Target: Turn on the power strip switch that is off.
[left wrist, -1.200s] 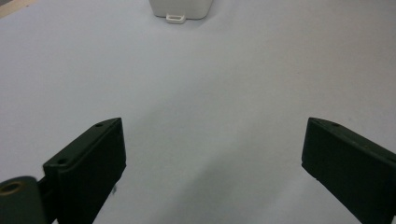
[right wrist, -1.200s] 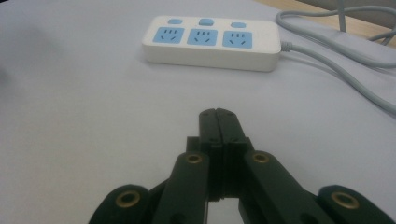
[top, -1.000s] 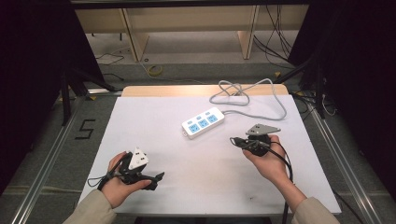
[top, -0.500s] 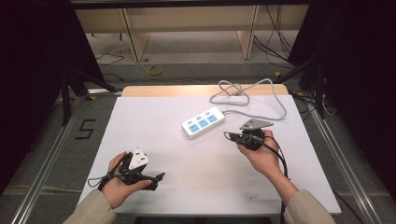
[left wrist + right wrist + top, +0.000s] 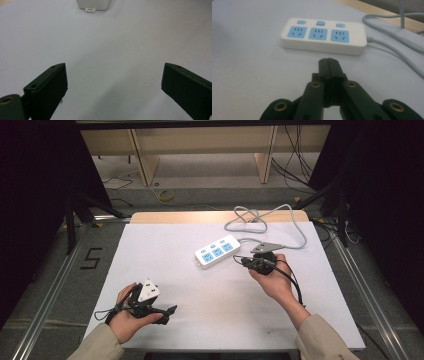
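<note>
A white power strip [image 5: 217,251] with three blue sockets lies flat at the middle back of the white table. In the right gripper view the power strip [image 5: 323,37] is just ahead of my right gripper [image 5: 328,62], whose jaws are pressed together with nothing between them. From above, the right gripper [image 5: 240,260] sits a short way right of the strip, pointing at it without touching. My left gripper [image 5: 168,314] rests near the front left, far from the strip. Its jaws stand wide apart over bare table [image 5: 115,85], with the end of the strip [image 5: 93,5] far ahead.
The strip's grey cable [image 5: 295,227] loops across the back right of the table and passes close to my right hand; it is also at the right in the right gripper view [image 5: 392,47]. A wooden edge [image 5: 175,216] bounds the table's far side.
My right gripper has moved left, closer to the power strip. The left gripper has stayed put at the front left.
</note>
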Available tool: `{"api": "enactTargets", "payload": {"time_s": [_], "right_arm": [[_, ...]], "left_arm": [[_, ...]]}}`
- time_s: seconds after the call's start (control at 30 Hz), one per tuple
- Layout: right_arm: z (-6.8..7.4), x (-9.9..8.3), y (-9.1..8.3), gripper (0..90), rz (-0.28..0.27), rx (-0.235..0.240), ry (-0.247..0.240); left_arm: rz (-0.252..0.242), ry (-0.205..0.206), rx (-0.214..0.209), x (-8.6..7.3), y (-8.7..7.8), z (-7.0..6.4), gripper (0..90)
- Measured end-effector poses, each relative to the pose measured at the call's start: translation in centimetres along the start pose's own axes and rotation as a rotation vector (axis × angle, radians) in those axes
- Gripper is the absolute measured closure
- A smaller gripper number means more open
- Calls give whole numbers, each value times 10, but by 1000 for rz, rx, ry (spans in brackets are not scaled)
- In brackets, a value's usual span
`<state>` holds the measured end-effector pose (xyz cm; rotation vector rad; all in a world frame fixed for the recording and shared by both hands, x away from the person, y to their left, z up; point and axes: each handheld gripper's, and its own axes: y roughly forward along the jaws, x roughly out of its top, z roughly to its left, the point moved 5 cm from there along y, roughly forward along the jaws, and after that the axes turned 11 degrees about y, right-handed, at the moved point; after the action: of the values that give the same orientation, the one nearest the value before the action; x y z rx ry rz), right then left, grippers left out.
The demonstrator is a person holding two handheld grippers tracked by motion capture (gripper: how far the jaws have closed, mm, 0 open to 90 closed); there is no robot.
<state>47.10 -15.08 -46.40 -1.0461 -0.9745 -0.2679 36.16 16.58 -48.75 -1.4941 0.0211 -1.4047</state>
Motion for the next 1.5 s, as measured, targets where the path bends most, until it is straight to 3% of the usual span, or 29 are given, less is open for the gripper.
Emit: {"api": "enactTargets", "payload": {"time_s": [0.73, 1.5], "right_arm": [[-5, 17, 22, 900, 12, -16, 18], [-3, 31, 41, 900, 29, -26, 2]], "left_arm": [[-6, -4, -1, 0, 0, 0, 66], [-8, -7, 0, 1, 0, -1, 66]]}}
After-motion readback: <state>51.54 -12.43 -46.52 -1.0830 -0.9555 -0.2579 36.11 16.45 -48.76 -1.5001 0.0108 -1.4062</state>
